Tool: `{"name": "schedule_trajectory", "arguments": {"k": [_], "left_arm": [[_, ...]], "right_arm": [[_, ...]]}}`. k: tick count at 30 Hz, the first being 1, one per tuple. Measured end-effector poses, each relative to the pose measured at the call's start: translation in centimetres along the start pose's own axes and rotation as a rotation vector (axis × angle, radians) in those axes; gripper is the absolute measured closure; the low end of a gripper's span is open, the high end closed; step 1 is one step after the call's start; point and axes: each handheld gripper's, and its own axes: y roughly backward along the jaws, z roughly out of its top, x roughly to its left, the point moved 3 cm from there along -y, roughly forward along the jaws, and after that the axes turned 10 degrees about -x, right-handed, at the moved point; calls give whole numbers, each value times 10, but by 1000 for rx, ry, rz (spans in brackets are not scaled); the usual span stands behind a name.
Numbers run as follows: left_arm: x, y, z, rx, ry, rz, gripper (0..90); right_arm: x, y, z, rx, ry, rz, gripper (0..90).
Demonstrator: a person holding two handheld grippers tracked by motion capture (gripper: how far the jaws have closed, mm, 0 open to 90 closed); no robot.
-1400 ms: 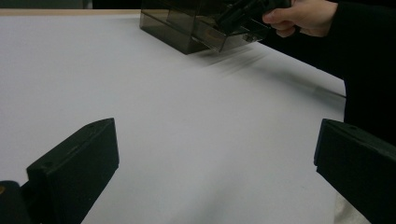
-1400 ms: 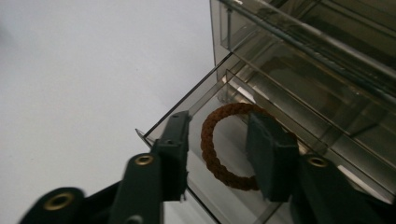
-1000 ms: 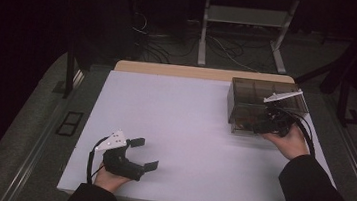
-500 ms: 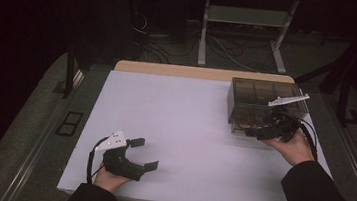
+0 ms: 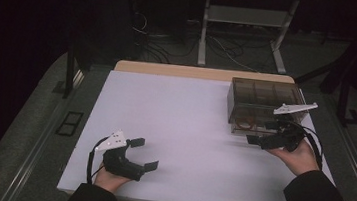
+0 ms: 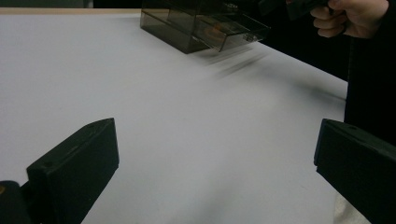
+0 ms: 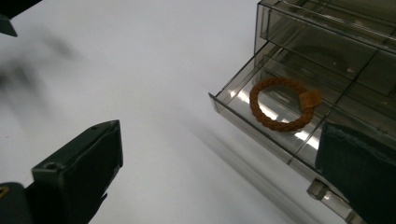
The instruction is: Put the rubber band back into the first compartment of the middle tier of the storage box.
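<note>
A smoky see-through drawer box (image 5: 263, 97) stands at the table's back right. Its bottom drawer (image 7: 261, 119) is pulled out, and a brown braided ring (image 7: 281, 103) lies in it, also seen as an orange ring (image 5: 245, 122) from above. My right gripper (image 5: 261, 131) is open just in front of that drawer, its right jaw over the drawer's corner, holding nothing. The right gripper (image 7: 219, 172) has bare table between its jaws. My left gripper (image 5: 144, 153) rests open near the front left edge. The left gripper (image 6: 215, 163) looks toward the box (image 6: 201, 25).
The white table top (image 5: 184, 121) is bare between the two grippers. A wooden strip (image 5: 199, 73) runs along its far edge. Beyond it are a dark floor, cables and a metal stand (image 5: 244, 32). The person's right hand (image 6: 350, 18) is beside the box.
My right gripper and hand have drawn back a little from the box toward the near edge. The left gripper has stayed put.
</note>
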Motion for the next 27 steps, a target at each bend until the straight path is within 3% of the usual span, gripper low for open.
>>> {"name": "schedule_trajectory", "arguments": {"k": [13,27], "left_arm": [[0,0,0,0,3,1,0],[0,0,0,2,4,0,0]], "right_arm": [[14,9,-13,-30,3,21,2],[14,19,-33,-56,-15,22,2]]}}
